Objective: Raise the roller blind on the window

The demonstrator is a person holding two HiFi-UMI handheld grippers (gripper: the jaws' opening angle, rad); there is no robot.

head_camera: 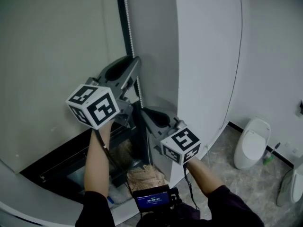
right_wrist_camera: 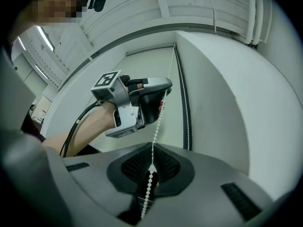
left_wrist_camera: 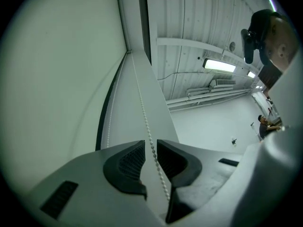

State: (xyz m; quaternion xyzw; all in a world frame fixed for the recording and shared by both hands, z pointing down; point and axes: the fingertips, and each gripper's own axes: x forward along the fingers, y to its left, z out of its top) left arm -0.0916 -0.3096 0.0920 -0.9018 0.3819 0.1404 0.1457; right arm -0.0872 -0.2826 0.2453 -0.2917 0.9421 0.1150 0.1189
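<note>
Currently your right hand-held gripper (right_wrist_camera: 151, 162) is clenched on the bead chain (right_wrist_camera: 154, 141): in the right gripper view its two ribbed pads meet on the beads, and the chain runs on below them between the jaw bodies. Your left hand-held gripper (left_wrist_camera: 150, 145) is higher up on the same strand. In the left gripper view its jaws stand slightly apart, a narrow gap showing between the pads, with the chain threaded through that gap and lying nearer the right-hand pad, so it is released rather than biting.

From the head view, you hold both arms out toward the window edge, left above right, the two marker cubes facing you. The chain hangs in a straight line down the dark strip between the roller blind (head_camera: 52, 56) and the white curved wall (head_camera: 208, 56). That blind is a broad pale sheet covering most of the window, its lower edge ending above a dark opening (head_camera: 57, 167) near the bottom left. A white toilet (head_camera: 251, 148) stands on the floor, well apart to your right.
</note>
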